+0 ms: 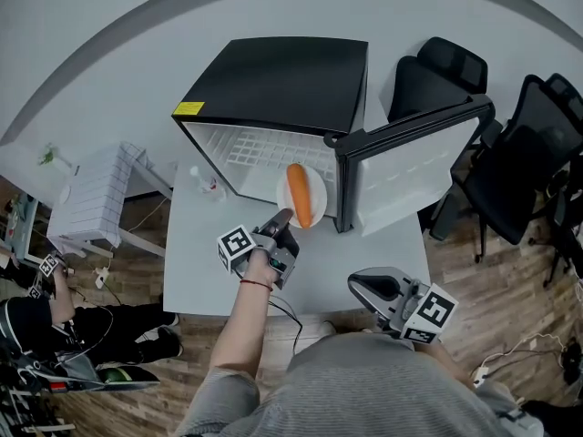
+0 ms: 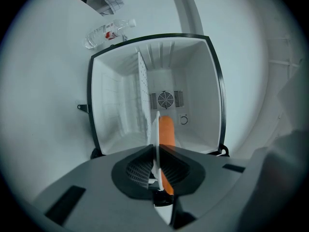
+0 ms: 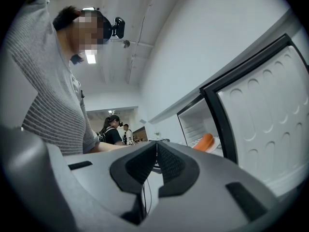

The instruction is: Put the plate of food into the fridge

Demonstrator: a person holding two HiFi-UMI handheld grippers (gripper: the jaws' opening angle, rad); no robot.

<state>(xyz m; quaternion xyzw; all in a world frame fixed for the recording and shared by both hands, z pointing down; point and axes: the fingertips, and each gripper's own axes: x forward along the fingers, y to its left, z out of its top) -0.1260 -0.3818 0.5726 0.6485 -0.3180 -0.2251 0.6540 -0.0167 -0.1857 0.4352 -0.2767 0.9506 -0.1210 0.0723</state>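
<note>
The plate (image 1: 320,188) with the orange carrot-looking food (image 1: 301,194) on it is right at the mouth of the open fridge (image 1: 278,80). I can't tell if it rests on the fridge floor or hangs just above it. My left gripper (image 1: 284,217) has its jaws clamped on the plate's near rim. In the left gripper view the plate (image 2: 155,129) shows edge-on between the pads, with the food (image 2: 167,132) along its right side. Past it is the white inside of the fridge (image 2: 198,81), with a wire shelf (image 2: 142,93) and a round fan grille (image 2: 165,99) on the back wall.

The fridge sits on a white table (image 1: 383,253), its door (image 1: 410,167) swung open to the right. A water bottle (image 1: 205,185) lies just left of it.

My right gripper (image 1: 364,285) is down by my body, well apart from the fridge, jaws pressed together on nothing.
</note>
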